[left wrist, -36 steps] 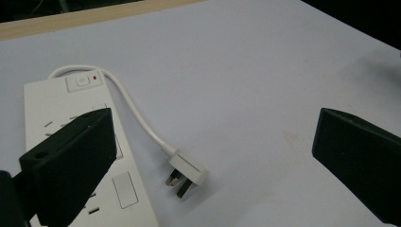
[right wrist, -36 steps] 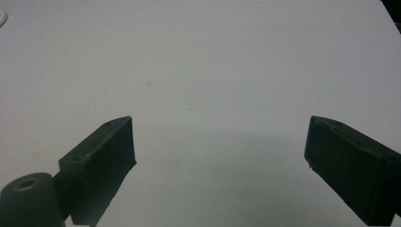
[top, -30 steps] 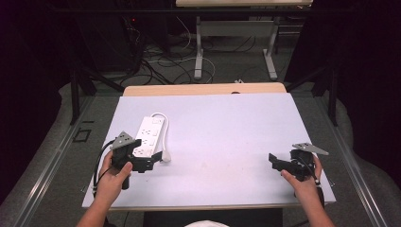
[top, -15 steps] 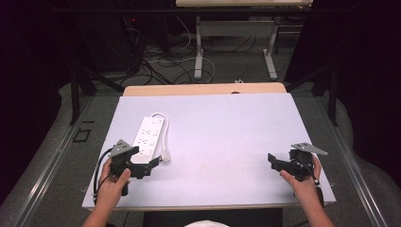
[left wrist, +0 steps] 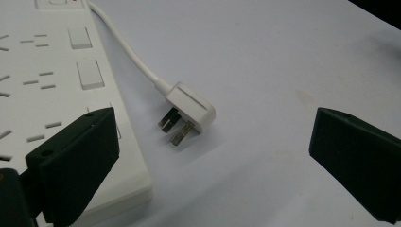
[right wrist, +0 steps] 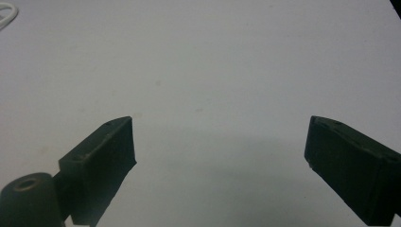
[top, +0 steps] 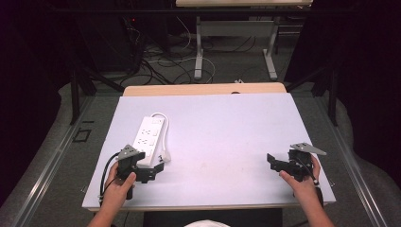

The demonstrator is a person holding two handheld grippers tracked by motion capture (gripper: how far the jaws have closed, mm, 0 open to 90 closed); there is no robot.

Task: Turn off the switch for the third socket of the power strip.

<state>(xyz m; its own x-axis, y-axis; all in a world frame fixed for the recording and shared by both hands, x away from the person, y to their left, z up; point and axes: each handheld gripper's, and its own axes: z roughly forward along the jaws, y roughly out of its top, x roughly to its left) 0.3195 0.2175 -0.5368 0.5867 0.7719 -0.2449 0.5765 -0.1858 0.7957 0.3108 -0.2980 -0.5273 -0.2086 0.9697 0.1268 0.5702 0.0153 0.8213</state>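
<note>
A white power strip [top: 149, 136] lies on the left of the white table [top: 222, 132], its cord looping back to a white plug [top: 165, 156] beside it. In the left gripper view the plug [left wrist: 191, 108] lies flat with its metal prongs toward me, just right of the strip [left wrist: 52, 85]. My left gripper [top: 152, 171] is open at the strip's near end, one jaw over the strip's corner, the plug a little ahead between the jaws. My right gripper [top: 274, 162] is open near the table's front right, with bare table between its jaws [right wrist: 217, 156].
A wooden strip [top: 203, 89] edges the table's far side. Beyond it stand metal table legs [top: 199, 52] and loose cables [top: 156, 56] on the floor. A piece of the white cord [right wrist: 7, 14] shows at the top left of the right gripper view.
My left gripper has drawn back toward the table's front edge, away from the power strip's side to its near end. The right gripper has stayed put.
</note>
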